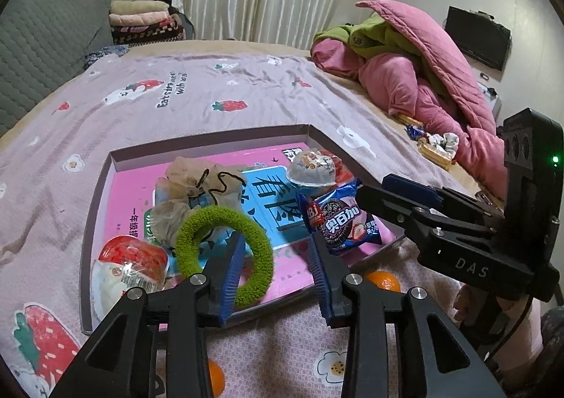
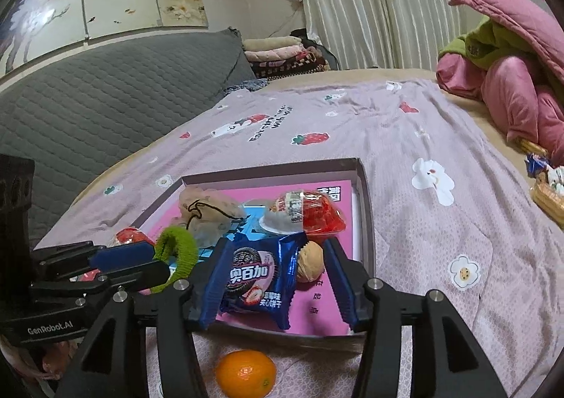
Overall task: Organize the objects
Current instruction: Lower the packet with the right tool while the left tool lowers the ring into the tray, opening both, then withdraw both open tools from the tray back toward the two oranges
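Note:
A shallow box (image 1: 211,139) lies on the bed, lined with a pink book. My left gripper (image 1: 277,237) stands open at its near edge. The right side of a green fuzzy ring (image 1: 197,232) sits between the jaws, against the left pad. My right gripper (image 2: 274,244) is open too. A blue cookie packet (image 2: 253,278) leans on its left pad, and a walnut (image 2: 310,260) lies in the gap toward the right pad. In the left wrist view the right gripper (image 1: 373,188) reaches to the packet (image 1: 338,221). The box also holds two jelly cups (image 1: 312,169) (image 1: 130,264) and a beige pouch (image 1: 201,179).
One orange (image 2: 245,372) lies on the bedspread in front of the box, and another orange (image 1: 215,378) lies under my left gripper. A pile of pink quilts (image 1: 423,73) and a snack basket (image 1: 437,147) are at the right. A grey headboard (image 2: 105,98) runs along the left.

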